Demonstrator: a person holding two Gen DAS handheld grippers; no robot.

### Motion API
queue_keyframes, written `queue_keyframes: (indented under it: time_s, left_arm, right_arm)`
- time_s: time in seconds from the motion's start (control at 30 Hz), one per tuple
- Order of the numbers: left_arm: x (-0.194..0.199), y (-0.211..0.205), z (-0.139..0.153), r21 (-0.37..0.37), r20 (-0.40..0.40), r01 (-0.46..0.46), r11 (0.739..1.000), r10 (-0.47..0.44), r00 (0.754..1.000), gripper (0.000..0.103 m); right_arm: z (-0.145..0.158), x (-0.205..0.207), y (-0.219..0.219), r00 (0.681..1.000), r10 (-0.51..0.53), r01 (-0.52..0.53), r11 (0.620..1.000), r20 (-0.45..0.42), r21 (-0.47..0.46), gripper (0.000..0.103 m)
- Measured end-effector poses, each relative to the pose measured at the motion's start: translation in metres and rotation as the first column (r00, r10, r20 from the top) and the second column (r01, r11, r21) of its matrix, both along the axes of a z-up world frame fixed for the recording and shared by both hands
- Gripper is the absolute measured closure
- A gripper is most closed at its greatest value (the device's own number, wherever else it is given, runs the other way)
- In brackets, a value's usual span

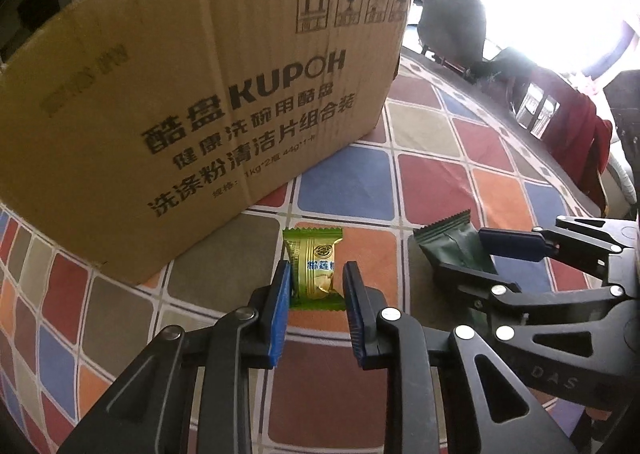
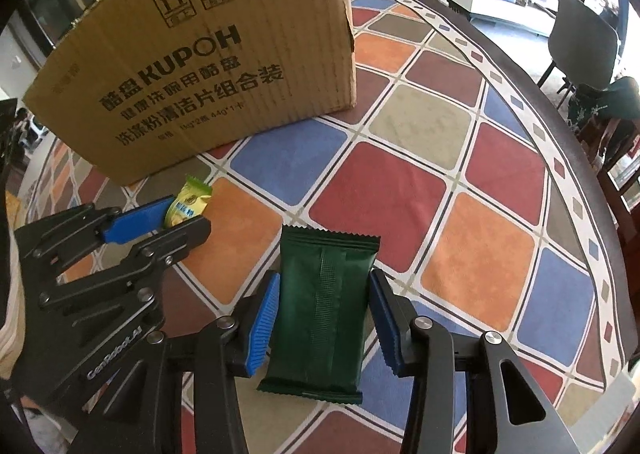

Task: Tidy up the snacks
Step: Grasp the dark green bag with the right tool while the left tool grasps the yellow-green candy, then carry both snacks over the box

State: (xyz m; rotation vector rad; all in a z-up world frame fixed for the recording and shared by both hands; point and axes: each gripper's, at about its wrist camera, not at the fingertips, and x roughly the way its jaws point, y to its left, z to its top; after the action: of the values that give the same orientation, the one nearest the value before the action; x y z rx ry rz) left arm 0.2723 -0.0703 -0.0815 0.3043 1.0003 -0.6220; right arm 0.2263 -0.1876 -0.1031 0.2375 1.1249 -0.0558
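Observation:
A light green and gold snack packet [image 1: 320,250] lies on the checked tablecloth [image 1: 432,181] just in front of a cardboard box [image 1: 180,93]. My left gripper [image 1: 317,265] has its blue pads pressed against the packet's two sides. To its right a dark green snack packet [image 2: 320,314] lies flat, seam side up. My right gripper [image 2: 325,277] straddles it, pads touching both long edges. In the right wrist view the left gripper [image 2: 188,215] shows at the left with the light green packet [image 2: 192,195] between its fingers. The two grippers stand close side by side.
The tall cardboard box [image 2: 200,73] with black print stands just beyond both packets; its inside is hidden. The round table's dark edge [image 2: 560,101] curves along the right. Chairs [image 2: 580,37] and clothing stand past it.

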Motion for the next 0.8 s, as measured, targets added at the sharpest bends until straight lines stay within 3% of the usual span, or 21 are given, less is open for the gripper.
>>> queue_keyframes:
  time_s: [0.8]
  left_arm:
    - [-0.049, 0.026, 0.078, -0.097, 0.128, -0.161, 0.982, 0.173, 0.977, 0.077]
  right_arm:
    - [0.060, -0.020, -0.006, 0.976, 0.072, -0.072, 0.997, 0.205, -0.007, 0.057]
